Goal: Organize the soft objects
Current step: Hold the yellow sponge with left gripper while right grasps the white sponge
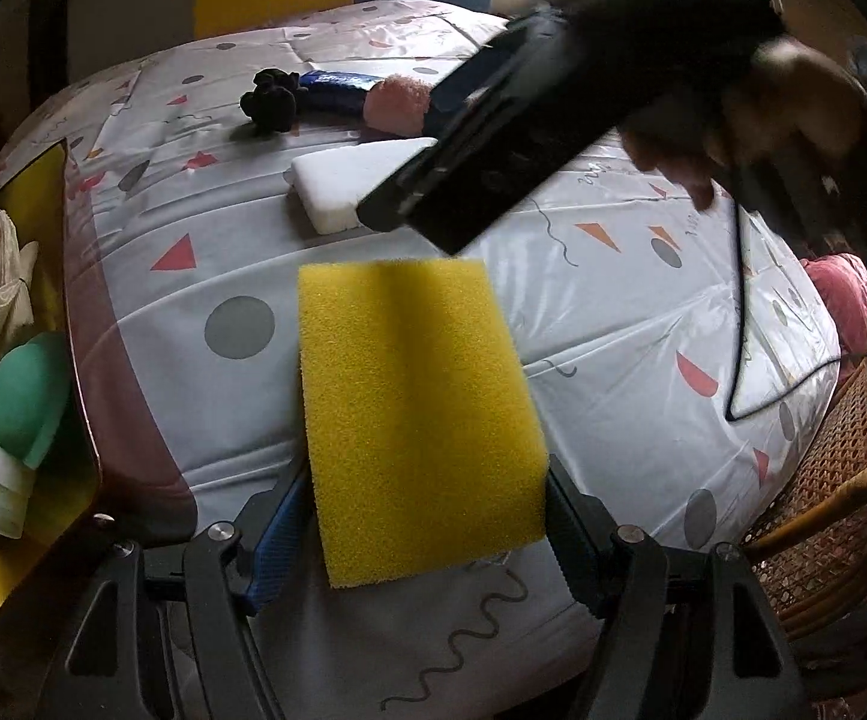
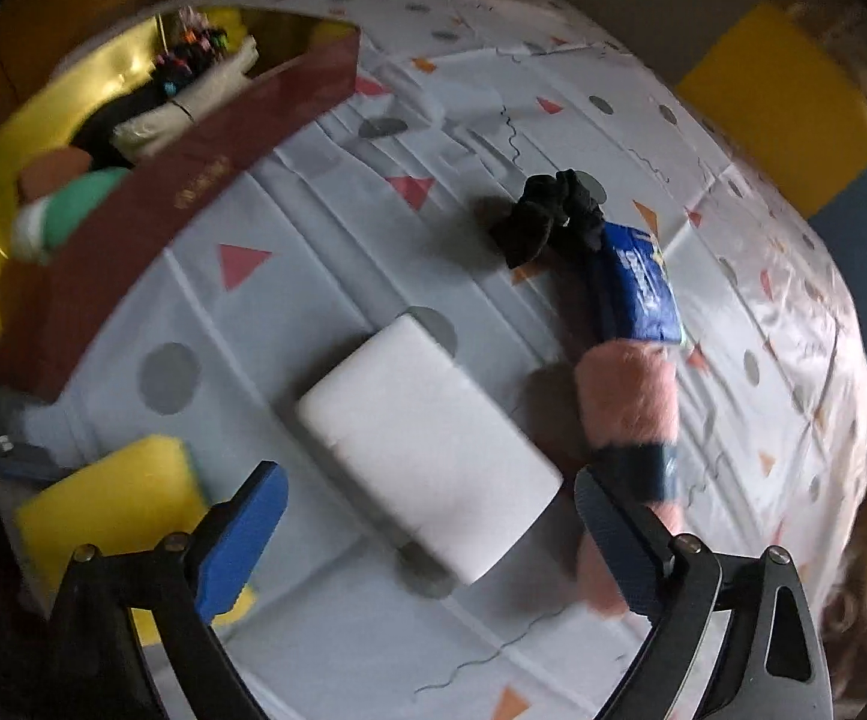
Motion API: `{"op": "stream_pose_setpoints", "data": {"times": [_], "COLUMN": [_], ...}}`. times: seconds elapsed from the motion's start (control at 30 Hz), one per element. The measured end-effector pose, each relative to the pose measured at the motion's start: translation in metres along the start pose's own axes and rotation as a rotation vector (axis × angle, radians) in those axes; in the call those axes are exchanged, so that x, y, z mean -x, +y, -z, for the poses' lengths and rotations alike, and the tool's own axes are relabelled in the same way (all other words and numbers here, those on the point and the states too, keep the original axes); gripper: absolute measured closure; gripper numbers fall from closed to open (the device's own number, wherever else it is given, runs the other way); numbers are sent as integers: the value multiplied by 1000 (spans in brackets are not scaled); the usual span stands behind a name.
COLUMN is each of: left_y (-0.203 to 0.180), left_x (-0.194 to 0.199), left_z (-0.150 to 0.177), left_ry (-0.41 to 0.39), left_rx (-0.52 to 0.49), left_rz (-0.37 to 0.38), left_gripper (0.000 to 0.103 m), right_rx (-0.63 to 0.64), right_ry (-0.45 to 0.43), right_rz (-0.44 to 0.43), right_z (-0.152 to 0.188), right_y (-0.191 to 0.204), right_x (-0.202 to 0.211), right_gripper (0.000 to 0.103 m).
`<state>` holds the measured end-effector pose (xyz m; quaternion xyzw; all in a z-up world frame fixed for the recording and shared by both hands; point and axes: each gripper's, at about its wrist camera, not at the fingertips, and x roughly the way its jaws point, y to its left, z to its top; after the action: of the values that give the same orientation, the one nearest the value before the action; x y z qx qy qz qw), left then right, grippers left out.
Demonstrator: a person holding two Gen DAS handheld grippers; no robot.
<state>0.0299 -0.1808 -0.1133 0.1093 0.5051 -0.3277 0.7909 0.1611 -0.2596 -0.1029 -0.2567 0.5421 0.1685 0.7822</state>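
**White block lying between the right tongs' open pads**

White foam, a block (image 2: 427,450), is lying flat on the patterned cloth (image 2: 325,630), directly ahead of and below the right tongs (image 2: 430,531). Its long axis is running diagonally in the right wrist view, from upper left toward lower right, and the blue pads are standing wide on either side of its near end without touching it. The pads are straddling the block roughly across its short side, so a descent and a squeeze look like the next need; the right hand is plainly the nearer one.

The left tongs (image 1: 427,534) are gripping a yellow sponge (image 1: 415,414) at its near end, pads pressing on both long sides, the sponge reaching forward over the cloth. In the left wrist view the right tool and the hand carrying it are crossing above the block's far end.

Just beside the block, toward the cloth's far edge, a pink plush (image 2: 631,402) with a dark band is lying close to the right pad and could get caught in the closing. Beyond it are sitting a blue pouch (image 2: 637,288) and a black scrunchie (image 2: 553,222). A maroon box (image 2: 193,180) with a gold lining is standing at the cloth's left edge, already holding a green item (image 2: 79,204) and rolled cloths
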Motion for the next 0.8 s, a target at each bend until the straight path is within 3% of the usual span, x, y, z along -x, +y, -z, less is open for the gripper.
{"op": "stream_pose_setpoints", "data": {"times": [0.2, 0.23, 0.3, 0.37, 0.6, 0.7, 0.8], "left_y": [-1, 0, 0, 1, 1, 0, -3], "left_x": [1, 1, 1, 1, 1, 1, 1], "left_z": [1, 1, 1, 1, 2, 3, 3], "left_ry": [-4, -4, -5, -6, -12, -17, -16], "left_rx": [4, 5, 6, 6, 12, 15, 14], "left_rz": [-1, 0, 0, -1, 0, -5, -15], "left_gripper": [30, 30, 30, 30, 30, 30, 30], "right_rx": [-2, -17, -74, -107, -355, -466, -517], "right_ry": [62, 67, 49, 21, -20, -25, -34], "right_rz": [-32, -39, -96, -67, -48, -69, -32], "right_z": [-12, -12, -8, -1, 57, 87, 103], "right_y": [-11, -13, -18, -20, -24, -22, -18], "right_x": [-25, -28, -27, -17, 15, 16, 7], "right_gripper": [4, 6, 29, 35, 33, 32, 31]}}
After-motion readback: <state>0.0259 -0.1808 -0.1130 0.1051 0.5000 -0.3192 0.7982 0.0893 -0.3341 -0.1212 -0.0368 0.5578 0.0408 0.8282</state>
